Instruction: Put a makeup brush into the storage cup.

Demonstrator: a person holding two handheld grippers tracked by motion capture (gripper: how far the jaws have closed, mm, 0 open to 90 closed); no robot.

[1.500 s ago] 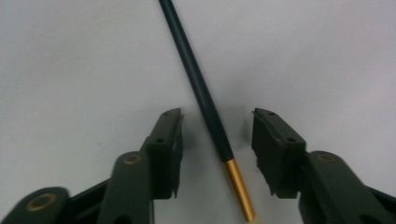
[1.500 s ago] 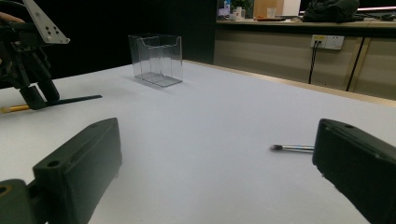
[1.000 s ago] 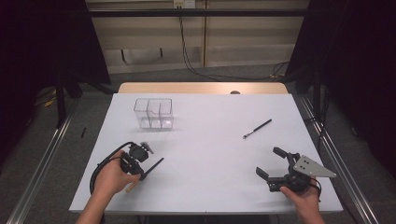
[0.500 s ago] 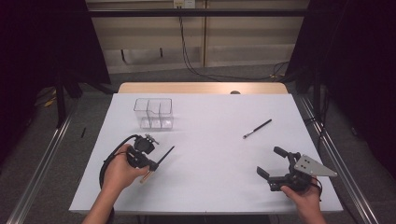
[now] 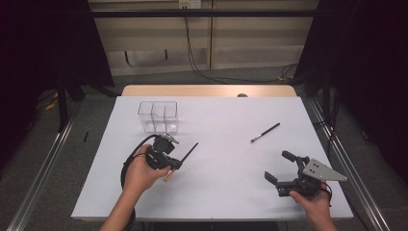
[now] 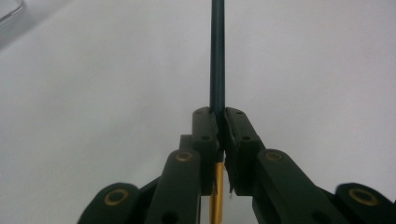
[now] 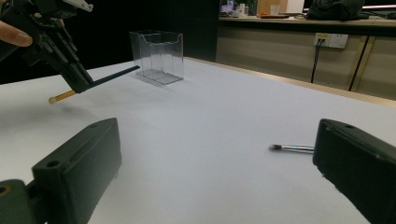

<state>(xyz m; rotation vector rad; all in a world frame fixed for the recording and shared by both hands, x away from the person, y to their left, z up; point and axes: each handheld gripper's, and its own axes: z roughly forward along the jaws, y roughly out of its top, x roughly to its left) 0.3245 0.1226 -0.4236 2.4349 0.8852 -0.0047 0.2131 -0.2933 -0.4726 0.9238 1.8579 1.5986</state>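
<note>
Since a second ago the left gripper (image 5: 174, 161) has shifted from the near-left edge of the table (image 5: 226, 192) up and inward toward the clear organizer (image 5: 158, 116), carrying the brush (image 5: 188, 153); right gripper (image 5: 285, 169) unchanged. Left jaws are clamped on the dark brush handle, which sticks out past the jaws toward the table centre, with its yellowish end (image 5: 168, 176) trailing behind them; the left gripper view shows the handle (image 6: 217, 56) pinched between the pads. In the right gripper view the brush (image 7: 100, 79) is lifted off the table, tilted, tip pointing at the organizer (image 7: 156, 55) but apart from it. Second brush (image 5: 264, 133) lies flat on the right half, well apart from both grippers. Wide bare table between the two hands and along the near edge. Right gripper sits near the near-right corner, jaws spread wide with nothing between them, pointing left across the table. Left hand (image 5: 139, 172) wraps the gripper body, forearm coming in from the bottom.
</note>
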